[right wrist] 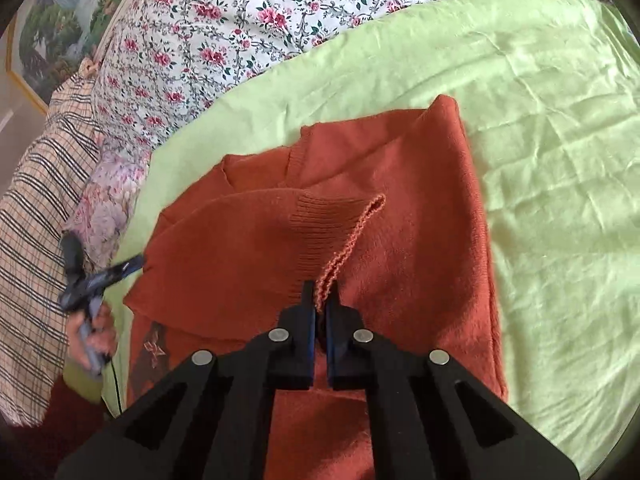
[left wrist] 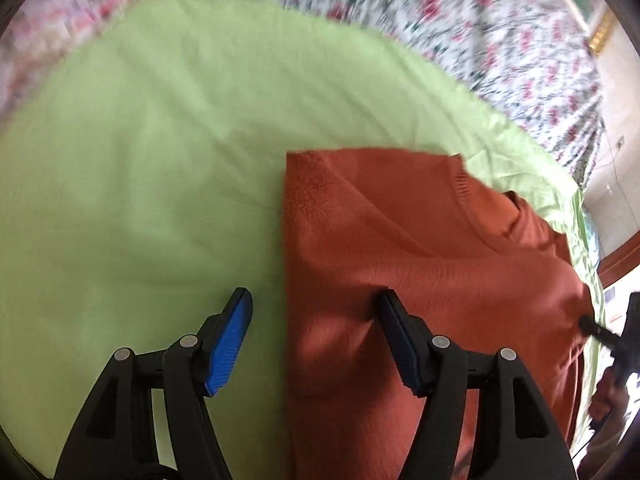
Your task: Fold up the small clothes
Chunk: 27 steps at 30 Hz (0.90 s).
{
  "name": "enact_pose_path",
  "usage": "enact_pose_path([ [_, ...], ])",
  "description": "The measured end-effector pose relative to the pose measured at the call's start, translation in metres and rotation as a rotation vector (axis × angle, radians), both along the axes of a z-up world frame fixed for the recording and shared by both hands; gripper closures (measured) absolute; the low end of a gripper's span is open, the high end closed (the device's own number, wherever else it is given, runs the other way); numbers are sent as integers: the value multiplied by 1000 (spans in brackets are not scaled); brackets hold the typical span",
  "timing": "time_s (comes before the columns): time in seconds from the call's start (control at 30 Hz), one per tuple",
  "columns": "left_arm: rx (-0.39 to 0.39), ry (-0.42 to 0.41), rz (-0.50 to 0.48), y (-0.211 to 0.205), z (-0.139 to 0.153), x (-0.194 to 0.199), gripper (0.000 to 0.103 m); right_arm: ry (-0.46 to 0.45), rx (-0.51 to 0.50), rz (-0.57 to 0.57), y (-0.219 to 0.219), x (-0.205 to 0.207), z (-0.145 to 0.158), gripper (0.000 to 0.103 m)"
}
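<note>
Here, in the left wrist view, the left gripper [left wrist: 314, 322] hangs with its jaws spread wide over the bed, gripping nothing; its left finger [left wrist: 228, 344], blue-padded, sits above the bare green sheet [left wrist: 140, 140], while its right finger [left wrist: 400, 344] sits above the orange sweater [left wrist: 420, 248], so the garment's straight left edge runs between the two; the sweater lies partly folded on the sheet, filling the lower right of that view, and beyond the sheet's far edge a floral quilt [left wrist: 460, 20] shows, blurred; at the far right edge the other tool is just visible as a dark shape — too cut off to read. In the right wrist view a plaid cloth [right wrist: 36, 220] lies at the far left beside the floral quilt [right wrist: 240, 12]; next to it the left gripper [right wrist: 100, 276] appears small and blurred at the sweater's left side; in the centre the orange sweater [right wrist: 420, 220] rests on the green sheet [right wrist: 560, 140], and the right gripper [right wrist: 321, 304] has its jaws pressed together on the ribbed cuff [right wrist: 340, 256] of a sleeve folded across the body — the cuff's edge rises straight out from between the pads.
</note>
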<state>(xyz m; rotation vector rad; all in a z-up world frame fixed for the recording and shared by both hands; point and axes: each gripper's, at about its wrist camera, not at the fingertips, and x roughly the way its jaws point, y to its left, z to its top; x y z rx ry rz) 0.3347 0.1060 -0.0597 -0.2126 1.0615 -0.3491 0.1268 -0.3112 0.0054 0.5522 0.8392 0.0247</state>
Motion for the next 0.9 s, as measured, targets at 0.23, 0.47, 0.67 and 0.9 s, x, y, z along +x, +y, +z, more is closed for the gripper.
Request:
enact_pose_path([
  [0.23, 32, -119, -52, -18, 18, -1, 92, 27, 26, -12, -4, 3, -6, 98],
  [0.47, 121, -200, -48, -31, 13, -6, 91, -40, -23, -31, -6, -3, 17, 98],
  [0.67, -7, -121, 33, 2, 9, 10, 73, 83, -48, -38, -6, 8, -19, 99],
  [0.9, 84, -80, -39, -15, 8, 45, 91, 84, -28, -35, -9, 8, -20, 99],
])
